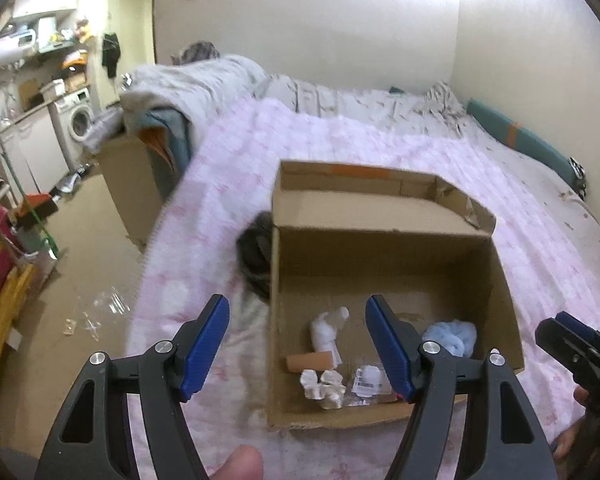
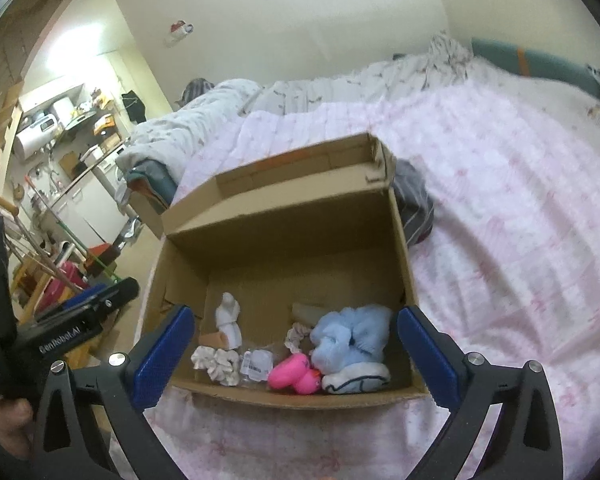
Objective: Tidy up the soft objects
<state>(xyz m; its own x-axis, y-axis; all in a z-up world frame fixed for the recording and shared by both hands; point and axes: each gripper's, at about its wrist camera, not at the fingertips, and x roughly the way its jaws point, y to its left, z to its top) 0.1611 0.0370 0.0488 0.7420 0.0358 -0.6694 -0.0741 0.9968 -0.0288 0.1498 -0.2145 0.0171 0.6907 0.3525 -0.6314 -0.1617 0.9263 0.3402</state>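
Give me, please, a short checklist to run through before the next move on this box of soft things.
1. Left tongs empty and open: ok.
2. Right tongs empty and open wide: ok.
3. Cardboard box lid folded back, opening free: ok.
4. Blue fluffy item, pink toy and white scrunchie lying inside the box: ok.
5. Dark striped cloth beside the box on the pink blanket, not yet packed: not ok.
6. Other soft things left on the bed: cannot tell.
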